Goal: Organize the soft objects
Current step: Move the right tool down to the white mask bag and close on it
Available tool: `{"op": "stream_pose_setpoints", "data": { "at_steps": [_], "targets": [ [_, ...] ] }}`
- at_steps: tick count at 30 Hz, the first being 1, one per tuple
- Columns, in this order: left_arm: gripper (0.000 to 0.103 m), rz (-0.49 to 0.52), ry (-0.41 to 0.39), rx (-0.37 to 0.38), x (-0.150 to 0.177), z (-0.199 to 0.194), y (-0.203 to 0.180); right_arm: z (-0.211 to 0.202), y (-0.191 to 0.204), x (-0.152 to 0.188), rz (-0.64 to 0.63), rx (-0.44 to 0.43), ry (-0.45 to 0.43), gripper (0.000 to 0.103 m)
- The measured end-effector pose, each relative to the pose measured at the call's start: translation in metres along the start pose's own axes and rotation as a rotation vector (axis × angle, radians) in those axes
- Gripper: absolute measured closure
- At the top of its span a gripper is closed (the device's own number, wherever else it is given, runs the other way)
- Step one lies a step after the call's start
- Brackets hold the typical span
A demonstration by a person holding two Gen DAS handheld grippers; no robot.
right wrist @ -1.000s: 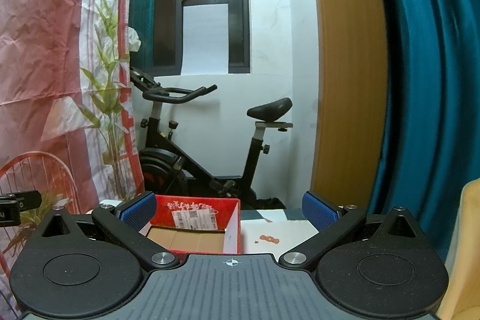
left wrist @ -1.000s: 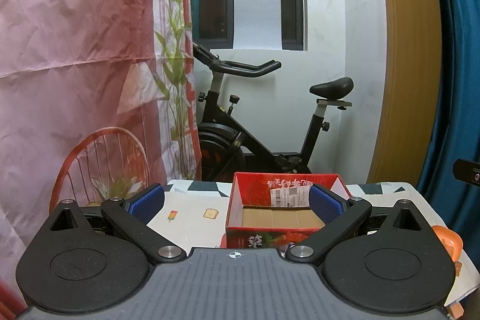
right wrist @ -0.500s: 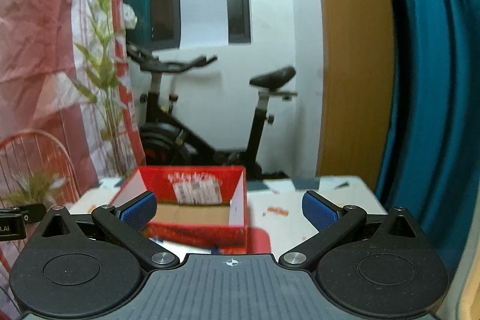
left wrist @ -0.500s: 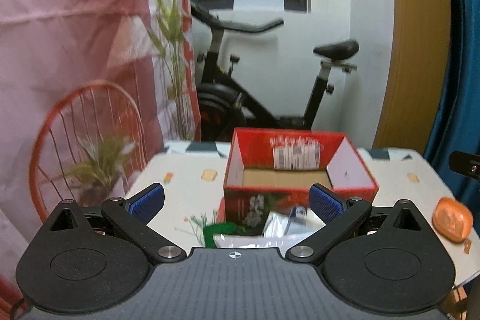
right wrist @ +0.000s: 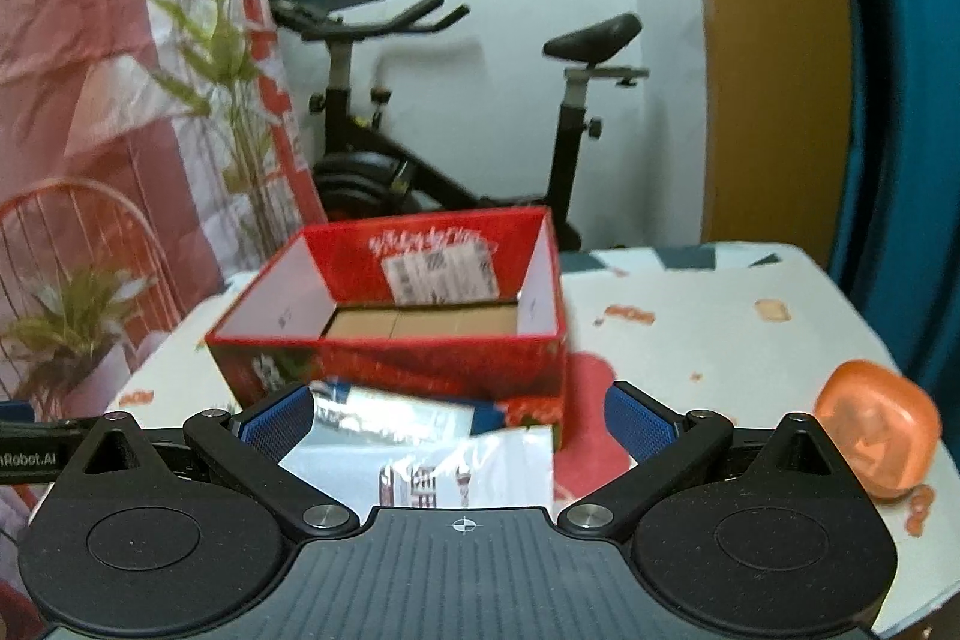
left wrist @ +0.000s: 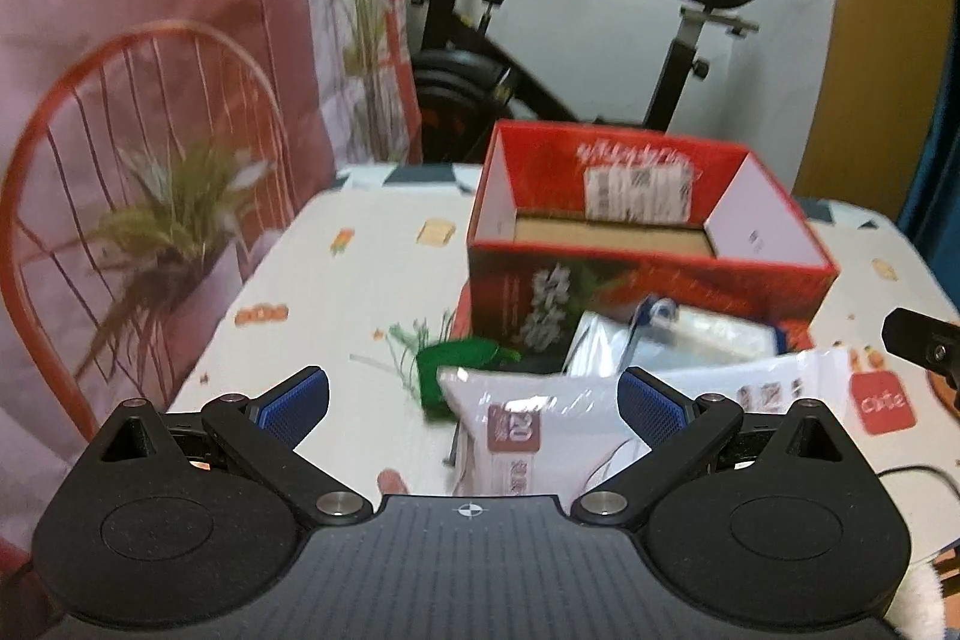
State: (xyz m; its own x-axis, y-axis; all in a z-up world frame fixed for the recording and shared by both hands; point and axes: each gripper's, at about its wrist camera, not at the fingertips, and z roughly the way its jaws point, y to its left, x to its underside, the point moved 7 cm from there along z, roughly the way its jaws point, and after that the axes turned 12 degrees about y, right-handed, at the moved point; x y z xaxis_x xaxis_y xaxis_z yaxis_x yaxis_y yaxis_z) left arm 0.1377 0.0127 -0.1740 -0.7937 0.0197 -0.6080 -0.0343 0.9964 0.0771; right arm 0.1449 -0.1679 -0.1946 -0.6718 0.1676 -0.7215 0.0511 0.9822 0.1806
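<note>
I have tipped both views downward since a second ago, revealing soft packets (left wrist: 528,424) on the desk (left wrist: 336,292) at six o'clock of the red box (left wrist: 636,244). Left tool (left wrist: 474,400) and right tool (right wrist: 459,415) gape wide, empty.

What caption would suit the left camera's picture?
Open left gripper above plastic packets piled before an empty red box on a table.

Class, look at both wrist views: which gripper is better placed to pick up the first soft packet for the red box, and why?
Probably the left gripper: it is open, with the white plastic packet directly between its fingers. The right gripper, also open, has packets ahead too, but partly hidden. The red box looks empty.
</note>
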Motion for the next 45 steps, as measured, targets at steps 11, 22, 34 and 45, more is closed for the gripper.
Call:
{"op": "stream_pose_setpoints", "data": {
  "at_steps": [11, 22, 34, 45],
  "targets": [
    [0.0, -0.003, 0.095, 0.015, 0.03, 0.055, 0.009, 0.06, 0.008, 0.05, -0.072, 0.014, 0.097, 0.0],
    [0.001, -0.077, 0.062, 0.071, 0.056, 0.091, 0.023, 0.107, 0.008, 0.086, -0.128, 0.02, 0.16, 0.0],
    [0.02, -0.056, 0.083, 0.232, 0.07, 0.116, 0.006, 0.121, 0.01, 0.093, -0.165, -0.015, 0.164, 0.0],
    [0.035, -0.068, 0.085, 0.291, 0.075, 0.122, 0.0, 0.126, 0.005, 0.096, -0.142, -0.066, 0.172, 0.0]
  ]
}}
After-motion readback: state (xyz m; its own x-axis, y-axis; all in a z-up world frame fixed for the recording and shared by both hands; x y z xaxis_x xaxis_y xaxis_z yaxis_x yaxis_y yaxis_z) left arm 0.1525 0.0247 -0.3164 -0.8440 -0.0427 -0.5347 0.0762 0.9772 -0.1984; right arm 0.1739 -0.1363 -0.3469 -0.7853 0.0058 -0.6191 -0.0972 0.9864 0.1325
